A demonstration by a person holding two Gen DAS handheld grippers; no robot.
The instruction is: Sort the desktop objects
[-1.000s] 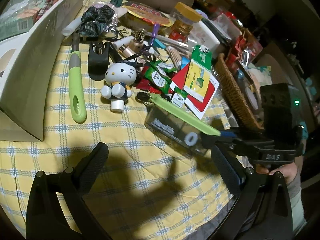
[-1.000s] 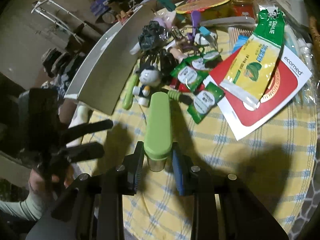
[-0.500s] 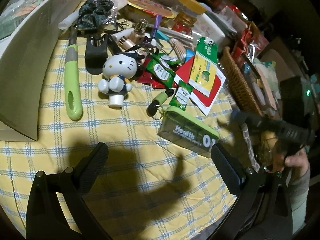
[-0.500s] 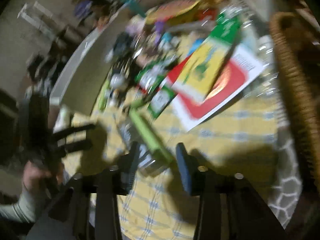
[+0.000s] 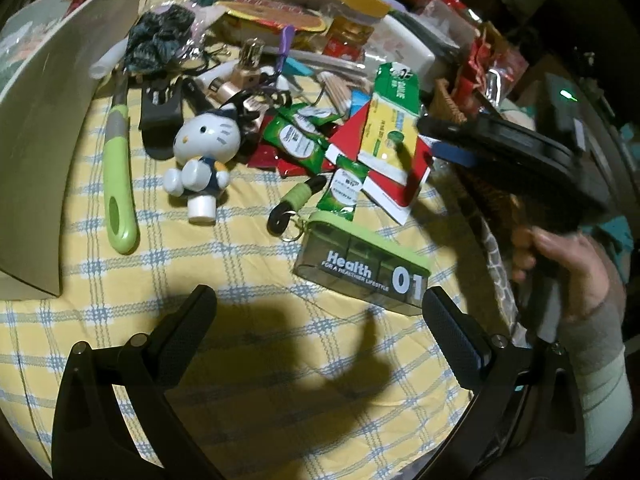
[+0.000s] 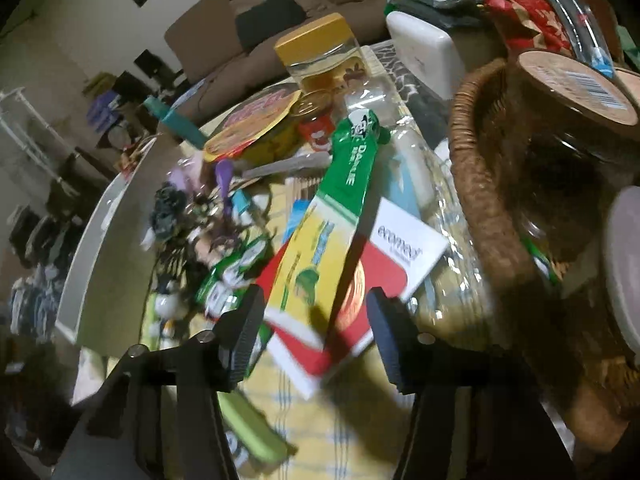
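Note:
A clear pill box (image 5: 362, 270) with a green lid, printed "Health 01", lies on the yellow checked cloth (image 5: 260, 360) just ahead of my left gripper (image 5: 318, 294). That gripper is open wide and holds nothing. My right gripper (image 6: 315, 294) has its jaws opening, with nothing between the pads. It hovers over a yellow-green packet (image 6: 320, 240) and a red-and-white packet (image 6: 360, 304). The pill box (image 6: 256, 436) sits below and left of it. In the left wrist view a hand holds the right gripper (image 5: 430, 138) above the table's right side.
A cat figure (image 5: 204, 156), a green-handled tool (image 5: 118, 184), green sachets (image 5: 296, 140) and a keyring (image 5: 294, 204) crowd the cloth's middle. A white tray wall (image 5: 52, 100) stands at the left. A wicker basket (image 6: 476, 200) holding jars lies to the right, with a yellow-lidded jar (image 6: 324, 56) behind.
The right gripper let go of the pill box, which now lies on the cloth. It then opened and swung right toward the basket. The left gripper barely shifted.

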